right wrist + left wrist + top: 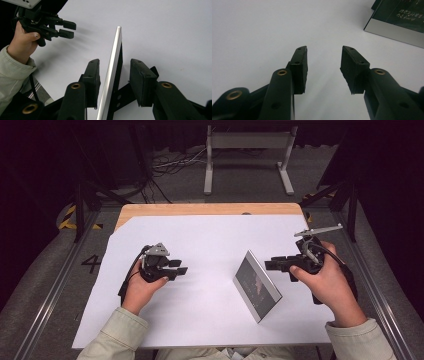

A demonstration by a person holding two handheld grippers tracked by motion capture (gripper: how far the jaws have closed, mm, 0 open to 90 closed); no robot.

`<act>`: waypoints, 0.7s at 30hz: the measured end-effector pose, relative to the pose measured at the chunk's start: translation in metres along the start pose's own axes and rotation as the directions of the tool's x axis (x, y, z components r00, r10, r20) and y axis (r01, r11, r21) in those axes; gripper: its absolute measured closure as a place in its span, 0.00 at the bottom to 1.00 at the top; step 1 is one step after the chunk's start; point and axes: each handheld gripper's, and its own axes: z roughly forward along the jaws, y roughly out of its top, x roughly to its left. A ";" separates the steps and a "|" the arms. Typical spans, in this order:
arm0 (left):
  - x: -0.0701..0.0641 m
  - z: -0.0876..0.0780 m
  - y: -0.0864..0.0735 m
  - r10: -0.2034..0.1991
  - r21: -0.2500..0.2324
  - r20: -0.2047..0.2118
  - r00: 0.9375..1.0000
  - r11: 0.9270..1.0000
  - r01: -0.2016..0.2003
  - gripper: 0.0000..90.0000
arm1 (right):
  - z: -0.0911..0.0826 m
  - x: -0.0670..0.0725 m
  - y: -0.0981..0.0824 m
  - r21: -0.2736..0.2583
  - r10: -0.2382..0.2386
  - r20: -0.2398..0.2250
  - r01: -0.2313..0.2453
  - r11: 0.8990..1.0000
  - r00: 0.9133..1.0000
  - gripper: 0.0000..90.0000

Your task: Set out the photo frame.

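Your frame [257,285] is a thin silver-edged panel with a dark face, standing tilted on the white tabletop [200,245], long axis running diagonally toward you. Your right claw [113,82] straddles its edge, seemingly not pinching; your left claw [324,67] gapes empty.

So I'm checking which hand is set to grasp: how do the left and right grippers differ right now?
The right gripper has the picture frame's edge standing between its open jaws, with gaps on both sides; the left gripper has only white paper between its jaws. In the high view, the right sits beside the frame, the left well apart from it. Both are hand-held, black and open.
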 end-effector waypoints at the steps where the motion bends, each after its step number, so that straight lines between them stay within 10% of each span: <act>1: 0.000 0.000 0.000 0.000 0.000 0.000 1.000 1.000 0.000 0.64 | 0.000 0.000 0.000 0.000 0.000 0.000 0.000 1.000 1.000 0.67; 21: 0.001 0.000 -0.001 0.000 0.005 -0.006 1.000 1.000 0.000 0.65 | 0.020 0.011 -0.007 0.076 -0.003 0.057 -0.002 0.997 0.998 0.68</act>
